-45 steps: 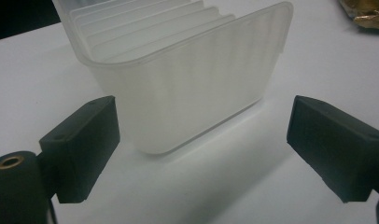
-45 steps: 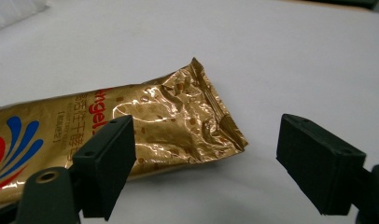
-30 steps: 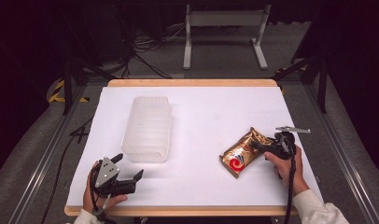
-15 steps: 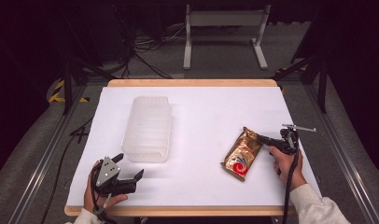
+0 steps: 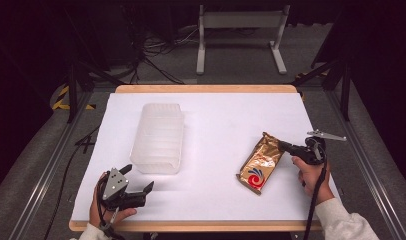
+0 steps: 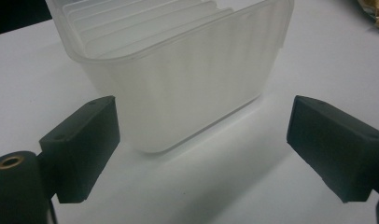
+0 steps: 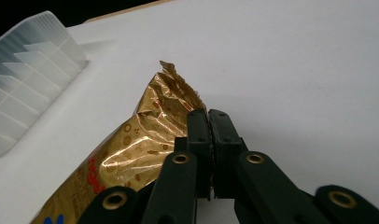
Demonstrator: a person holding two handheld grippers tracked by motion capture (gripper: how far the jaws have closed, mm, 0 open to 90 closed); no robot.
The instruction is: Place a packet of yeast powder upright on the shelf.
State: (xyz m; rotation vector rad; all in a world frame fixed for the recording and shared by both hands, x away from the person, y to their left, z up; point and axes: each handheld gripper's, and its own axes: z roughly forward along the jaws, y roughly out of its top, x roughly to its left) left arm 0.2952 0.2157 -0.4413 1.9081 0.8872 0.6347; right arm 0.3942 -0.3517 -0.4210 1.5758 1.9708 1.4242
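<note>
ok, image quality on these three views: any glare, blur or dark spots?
High view: table evenly lit, surroundings near black, soft overall. Left gripper view: translucent container fairly sharp, the near black jaws soft, a soft shadow beneath the container. Right gripper view: gold snack packet throws foil glare; right gripper close and slightly blurred.

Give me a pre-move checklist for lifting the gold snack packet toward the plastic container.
1. Right gripper closed on the gold snack packet: ok; its jaws have just been closing and meet at the packet's crimped end.
2. How much foil the jaws hold: cannot tell; the pinch point is hidden behind them.
3. Left gripper open: ok; its jaws stand wide apart with nothing between them.
4. Translucent plastic container free of the left gripper: ok; it stands just ahead of the jaws, untouched.
5. Path across the white table from packet to container: ok; nothing lies between them.
</note>
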